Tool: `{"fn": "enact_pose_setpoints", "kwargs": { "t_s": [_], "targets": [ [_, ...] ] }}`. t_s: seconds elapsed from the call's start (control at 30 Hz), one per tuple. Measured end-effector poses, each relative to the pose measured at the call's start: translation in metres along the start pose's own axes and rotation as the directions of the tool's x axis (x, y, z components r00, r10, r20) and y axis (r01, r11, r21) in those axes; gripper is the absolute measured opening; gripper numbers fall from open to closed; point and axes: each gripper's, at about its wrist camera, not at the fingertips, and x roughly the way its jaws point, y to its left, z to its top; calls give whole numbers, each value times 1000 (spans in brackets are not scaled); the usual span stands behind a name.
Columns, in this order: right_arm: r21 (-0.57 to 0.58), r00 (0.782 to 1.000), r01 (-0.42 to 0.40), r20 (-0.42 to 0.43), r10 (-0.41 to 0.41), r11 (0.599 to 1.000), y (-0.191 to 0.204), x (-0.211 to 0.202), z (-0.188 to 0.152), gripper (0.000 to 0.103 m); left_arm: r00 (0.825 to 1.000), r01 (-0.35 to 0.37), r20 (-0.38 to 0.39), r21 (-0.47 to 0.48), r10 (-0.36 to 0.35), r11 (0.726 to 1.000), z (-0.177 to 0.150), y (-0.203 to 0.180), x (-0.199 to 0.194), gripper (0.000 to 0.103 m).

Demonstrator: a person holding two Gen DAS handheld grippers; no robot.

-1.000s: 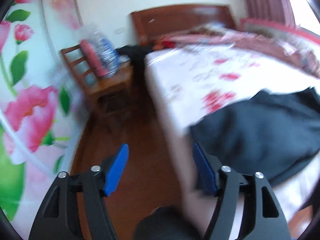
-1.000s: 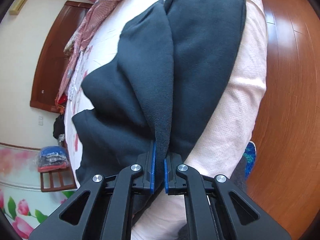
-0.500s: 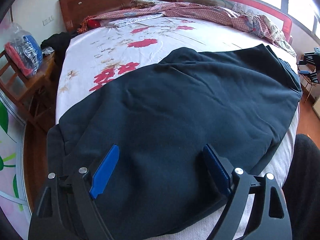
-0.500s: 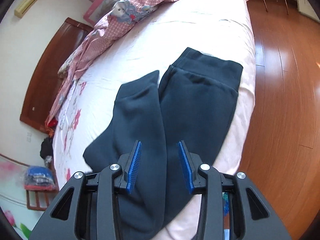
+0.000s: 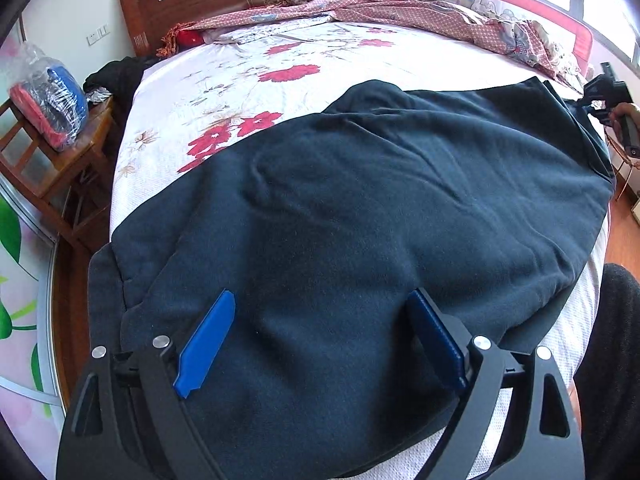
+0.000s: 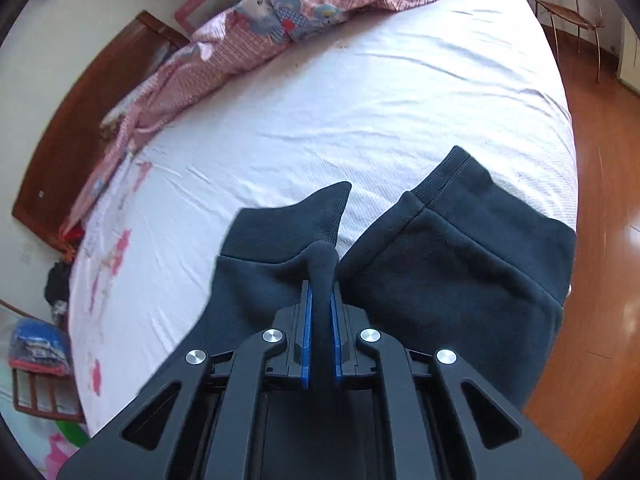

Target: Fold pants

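The right gripper [image 6: 320, 320] is pinching a ridge of cloth at the cuff end of the dark pants [image 6: 440, 280], its jaws having just been closing onto it. The left gripper [image 5: 320, 340] is hovering over the waist end with jaws having just been opening wide, nothing held. The pants are lying along the near edge of the bed [image 6: 360, 100], one leg's cuff hanging toward the floor [image 6: 600, 280]. With only a thin fold caught, the cloth could slip free, or the unpinned waist could drag and bunch.
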Motion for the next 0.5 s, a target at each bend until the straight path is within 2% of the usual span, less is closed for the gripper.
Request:
{"fn": "enact_pose_setpoints", "kwargs": {
  "t_s": [0.13,0.23,0.27,0.3,0.33,0.37,0.4,0.47,0.5],
  "targets": [
    [19,990,-37,140,34,999,-17,-59,3,5,1000,12,4,9,-12,1000,1,2,1,90],
    [34,982,39,186,-45,999,-48,-78,4,5,1000,25,10,8,-25,1000,0,4,1,90],
    [56,986,31,162,-40,998,-62,-73,4,5,1000,29,11,10,-29,1000,0,4,1,90],
    [95,994,-16,112,5,995,-79,-63,3,5,999,29,13,13,-30,999,0,4,1,90],
    [155,998,-10,58,1,988,-97,-48,0,8,999,30,14,14,-30,999,0,4,2,91],
    [209,999,35,-24,-31,977,-114,-31,-5,14,999,30,14,14,-31,999,0,3,2,91],
    [254,997,61,-53,-49,965,-128,-22,-12,21,999,28,15,17,-29,999,0,3,2,91],
    [331,1000,25,-7,-24,943,-142,-25,-23,21,1000,25,12,21,-25,999,1,2,2,91],
    [332,1000,14,12,-19,943,-141,-27,-26,21,1000,24,12,23,-24,999,1,2,2,91]
  ]
}}
